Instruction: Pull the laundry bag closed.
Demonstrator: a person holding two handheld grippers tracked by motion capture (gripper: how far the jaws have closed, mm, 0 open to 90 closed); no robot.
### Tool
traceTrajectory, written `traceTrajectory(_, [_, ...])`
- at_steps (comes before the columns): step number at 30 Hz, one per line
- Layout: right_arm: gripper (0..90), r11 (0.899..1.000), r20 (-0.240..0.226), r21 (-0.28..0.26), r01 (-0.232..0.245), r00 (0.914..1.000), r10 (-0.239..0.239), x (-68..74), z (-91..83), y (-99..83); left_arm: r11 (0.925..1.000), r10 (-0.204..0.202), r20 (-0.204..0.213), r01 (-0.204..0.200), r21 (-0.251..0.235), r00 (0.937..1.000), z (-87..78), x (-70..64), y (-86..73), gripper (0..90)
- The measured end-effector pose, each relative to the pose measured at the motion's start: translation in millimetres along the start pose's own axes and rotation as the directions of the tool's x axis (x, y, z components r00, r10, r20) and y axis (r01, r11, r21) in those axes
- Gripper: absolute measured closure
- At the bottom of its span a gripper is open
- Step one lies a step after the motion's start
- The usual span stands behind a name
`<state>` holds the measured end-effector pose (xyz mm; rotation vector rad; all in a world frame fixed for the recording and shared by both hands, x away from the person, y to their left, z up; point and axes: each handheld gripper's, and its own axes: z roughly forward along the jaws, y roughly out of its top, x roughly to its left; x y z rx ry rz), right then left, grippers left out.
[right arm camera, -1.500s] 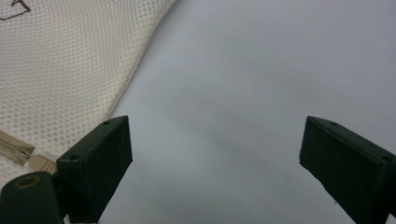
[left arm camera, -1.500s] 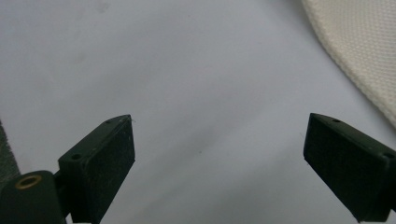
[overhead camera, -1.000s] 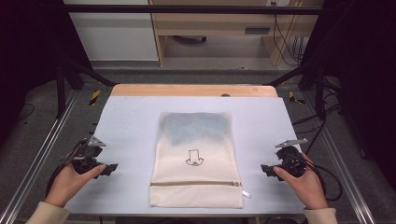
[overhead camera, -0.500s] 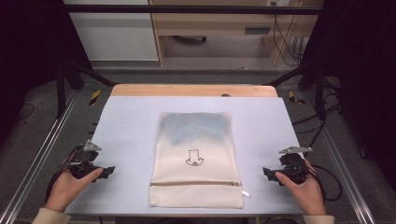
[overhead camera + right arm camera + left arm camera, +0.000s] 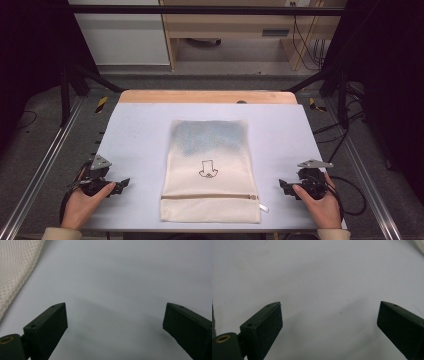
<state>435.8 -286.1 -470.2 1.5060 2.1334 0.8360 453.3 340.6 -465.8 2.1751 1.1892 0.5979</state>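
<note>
At bench centre, toward the near edge: mesh laundry bag [image 5: 210, 170] flat, zipper [image 5: 209, 196] closed. Left tongs [image 5: 116, 186] and right tongs [image 5: 288, 187] spread wide, empty, near opposite side edges. Risk: snagging mesh or bunching fabric if pinched off the zipper pull.

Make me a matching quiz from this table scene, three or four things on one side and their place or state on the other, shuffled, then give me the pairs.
Things
1. mesh bag
2. left hand-held gripper
3. right hand-held gripper
4. zipper

Places or states
A. open, at the table's right near edge
B. runs across the bag near its near end
C. lies flat at the middle of the table
D. open, at the table's left near edge

Pairs: 1-C, 2-D, 3-A, 4-B
</note>
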Motion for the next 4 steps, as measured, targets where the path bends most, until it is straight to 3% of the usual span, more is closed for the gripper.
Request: traceTrajectory(4, [6.3, 1.0, 0.01, 0.01, 0.023, 0.9997, -0.023, 4.0, 3.1, -1.3, 0.9996, 0.008, 0.003, -0.008, -0.029, 1.0, 1.1, -4.1, 2.7, 6.1])
